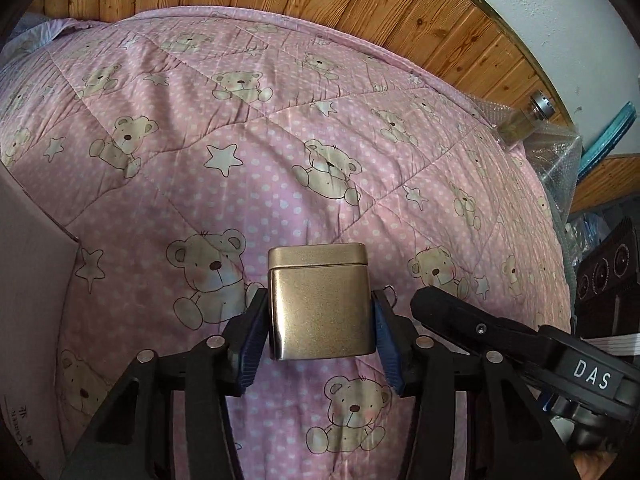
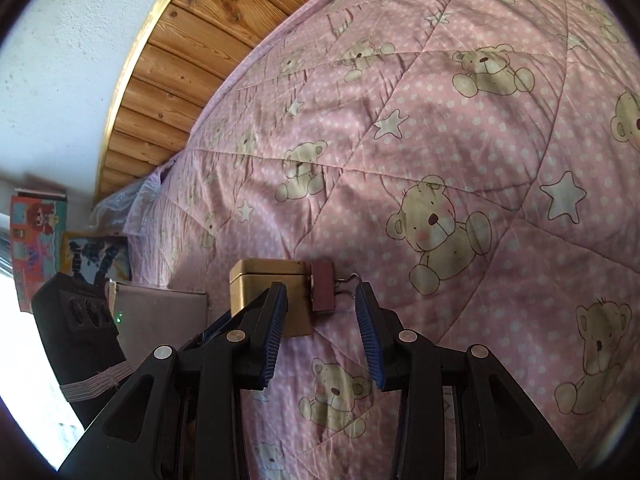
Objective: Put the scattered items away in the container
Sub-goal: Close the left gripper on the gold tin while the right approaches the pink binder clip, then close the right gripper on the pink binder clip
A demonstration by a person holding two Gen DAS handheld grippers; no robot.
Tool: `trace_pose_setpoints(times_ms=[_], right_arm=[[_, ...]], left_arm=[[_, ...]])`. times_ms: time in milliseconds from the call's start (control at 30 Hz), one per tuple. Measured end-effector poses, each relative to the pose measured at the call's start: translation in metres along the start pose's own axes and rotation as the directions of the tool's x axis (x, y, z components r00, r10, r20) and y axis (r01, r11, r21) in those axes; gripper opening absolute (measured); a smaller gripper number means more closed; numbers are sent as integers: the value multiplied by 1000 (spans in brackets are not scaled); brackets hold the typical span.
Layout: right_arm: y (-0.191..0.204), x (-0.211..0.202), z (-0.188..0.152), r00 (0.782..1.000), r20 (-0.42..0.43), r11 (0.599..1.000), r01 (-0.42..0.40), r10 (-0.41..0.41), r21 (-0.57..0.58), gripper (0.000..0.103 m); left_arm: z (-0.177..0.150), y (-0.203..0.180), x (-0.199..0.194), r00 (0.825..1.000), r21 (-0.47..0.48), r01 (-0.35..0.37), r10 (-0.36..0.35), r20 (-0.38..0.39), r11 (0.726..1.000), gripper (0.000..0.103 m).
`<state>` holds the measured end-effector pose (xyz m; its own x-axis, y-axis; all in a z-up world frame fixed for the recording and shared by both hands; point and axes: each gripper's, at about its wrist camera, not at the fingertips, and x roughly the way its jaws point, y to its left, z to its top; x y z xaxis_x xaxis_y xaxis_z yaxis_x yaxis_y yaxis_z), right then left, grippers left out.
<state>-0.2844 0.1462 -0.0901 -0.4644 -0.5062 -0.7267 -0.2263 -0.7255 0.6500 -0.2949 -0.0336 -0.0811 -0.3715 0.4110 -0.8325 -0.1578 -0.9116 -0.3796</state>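
You are holding the square gold metal tin with a lid (image 1: 320, 300) between the blue ribbed pads of your left gripper (image 1: 320, 334); both pads are pressing against its side walls, and the tin is sitting upright over the pink quilted bedspread printed with teddy bears and stars (image 1: 280, 152). Whether its base is touching the quilt, the views are not showing. Your right gripper (image 2: 322, 334) is hanging spread wide with nothing between its pads, pointing at a dark red binder clip with wire handles (image 2: 322, 286) that is lying on the quilt just beside the tin's right wall. In the left wrist view, a cardboard box (image 1: 28, 300) is showing at the left edge, well apart from the tin. A clear glass bottle with a silver cap (image 1: 524, 118) is resting at the quilt's far right edge.
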Motion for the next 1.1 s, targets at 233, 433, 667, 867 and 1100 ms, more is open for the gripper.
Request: trace_pose_setpoints(times_ms=[233, 433, 667, 867, 1100], right_arm=[[6, 29, 4, 999, -46, 999, 13, -15, -39, 15], [22, 31, 6, 999, -16, 995, 29, -31, -91, 5], [34, 16, 7, 999, 11, 991, 51, -51, -121, 4], [43, 29, 2, 989, 22, 967, 146, -144, -208, 51], [60, 56, -13, 961, 62, 892, 272, -268, -361, 29]], left_arm=[[-3, 30, -18, 998, -39, -18, 21, 53, 999, 50], [-5, 43, -22, 999, -63, -11, 13, 36, 998, 50], [-3, 35, -29, 999, -59, 11, -9, 35, 998, 50], [-5, 32, -39, 999, -58, 12, -9, 52, 998, 50], [-15, 48, -42, 999, -81, -11, 14, 34, 997, 50]])
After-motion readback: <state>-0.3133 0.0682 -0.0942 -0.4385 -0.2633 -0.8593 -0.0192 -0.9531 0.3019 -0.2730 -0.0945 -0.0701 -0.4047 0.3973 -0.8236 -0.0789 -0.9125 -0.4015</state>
